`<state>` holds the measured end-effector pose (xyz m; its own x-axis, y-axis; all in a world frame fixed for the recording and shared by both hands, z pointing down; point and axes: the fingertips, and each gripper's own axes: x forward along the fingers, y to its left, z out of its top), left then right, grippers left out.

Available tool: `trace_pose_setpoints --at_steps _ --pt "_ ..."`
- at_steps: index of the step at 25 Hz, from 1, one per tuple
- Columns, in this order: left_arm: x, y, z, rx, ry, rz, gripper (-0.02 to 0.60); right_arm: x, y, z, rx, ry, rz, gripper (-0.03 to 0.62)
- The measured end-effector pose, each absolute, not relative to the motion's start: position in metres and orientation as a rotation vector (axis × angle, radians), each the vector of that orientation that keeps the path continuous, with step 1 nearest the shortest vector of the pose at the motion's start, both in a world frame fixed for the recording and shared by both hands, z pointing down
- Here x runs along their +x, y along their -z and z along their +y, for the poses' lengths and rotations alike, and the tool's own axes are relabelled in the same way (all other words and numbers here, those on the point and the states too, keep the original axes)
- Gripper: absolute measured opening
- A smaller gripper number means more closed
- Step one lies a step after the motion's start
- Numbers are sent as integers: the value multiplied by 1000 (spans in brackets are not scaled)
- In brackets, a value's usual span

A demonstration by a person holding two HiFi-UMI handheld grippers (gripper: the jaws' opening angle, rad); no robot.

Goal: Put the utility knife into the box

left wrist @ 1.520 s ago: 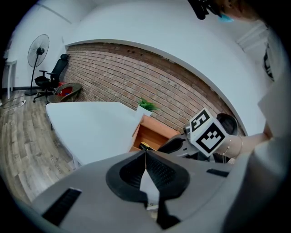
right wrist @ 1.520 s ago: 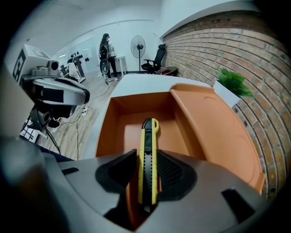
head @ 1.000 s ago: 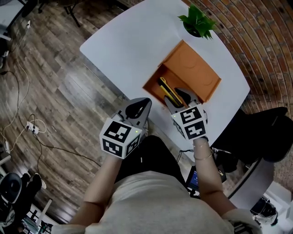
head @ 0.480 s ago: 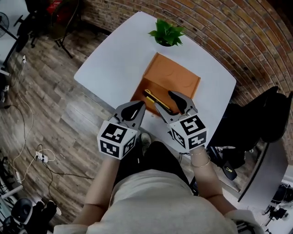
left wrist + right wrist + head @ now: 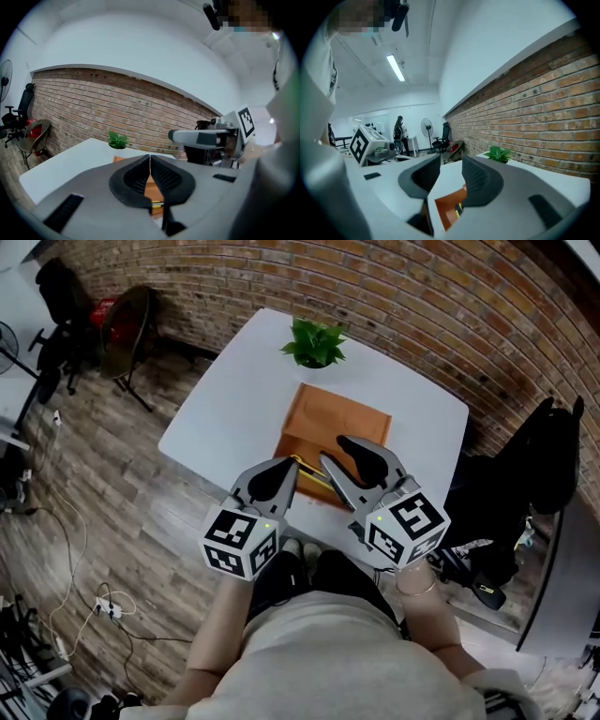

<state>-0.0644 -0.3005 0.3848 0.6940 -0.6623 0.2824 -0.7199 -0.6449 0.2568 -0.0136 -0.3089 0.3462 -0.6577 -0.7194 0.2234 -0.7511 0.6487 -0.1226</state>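
- Plainly, the utility knife (image 5: 314, 476) lies inside the orange box (image 5: 339, 416), at the near end, its yellow-and-black body running slantwise. Neither tool touches it.
- The box sits toward the near edge of the white table (image 5: 234, 381). A potted plant (image 5: 314, 341) stands just beyond its far end.
- The right gripper (image 5: 331, 449) hovers above the near part of the box. Its jaws stand apart and are closing, with nothing between them but the box seen beyond.
- The left gripper (image 5: 292, 465) hangs just left of it, over the table's near edge. Its jaws are together and empty.
- Judgement: the placing looks done, and the step in hand is getting clear of the box.
- To do it well, bring the right gripper up and toward the near side, not sideways, so a jaw tip does not catch the box wall or nudge the knife.
- Letting the jaws finish closing on air is fine, provided they are above the rim first.
- The left gripper need not steady anything and is best kept off the box.
- Worth a look before leaving: whether the knife's near end lies wholly within the wall. From here the grippers cover that end, so I cannot tell.
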Motion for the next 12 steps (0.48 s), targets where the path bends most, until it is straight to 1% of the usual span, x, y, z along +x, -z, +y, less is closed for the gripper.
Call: trace_pose_setpoints --at_steps 2,7,10,12 --pt "-62 -377 -301 2578 -221 -1074 7 -11 -334 -308 1241 -288 -2744 132" --pt "-53 -363 -298 2622 -206 -1021 8 -13 -312 -297 1259 -264 -2836 67" --pt "-47 -360 -296 2633 -204 -1003 7 -11 -308 -292 1282 -263 -2853 7" --pt "-43 -360 -295 2635 -201 -997 7 -8 -307 -289 1292 -272 -2873 0"
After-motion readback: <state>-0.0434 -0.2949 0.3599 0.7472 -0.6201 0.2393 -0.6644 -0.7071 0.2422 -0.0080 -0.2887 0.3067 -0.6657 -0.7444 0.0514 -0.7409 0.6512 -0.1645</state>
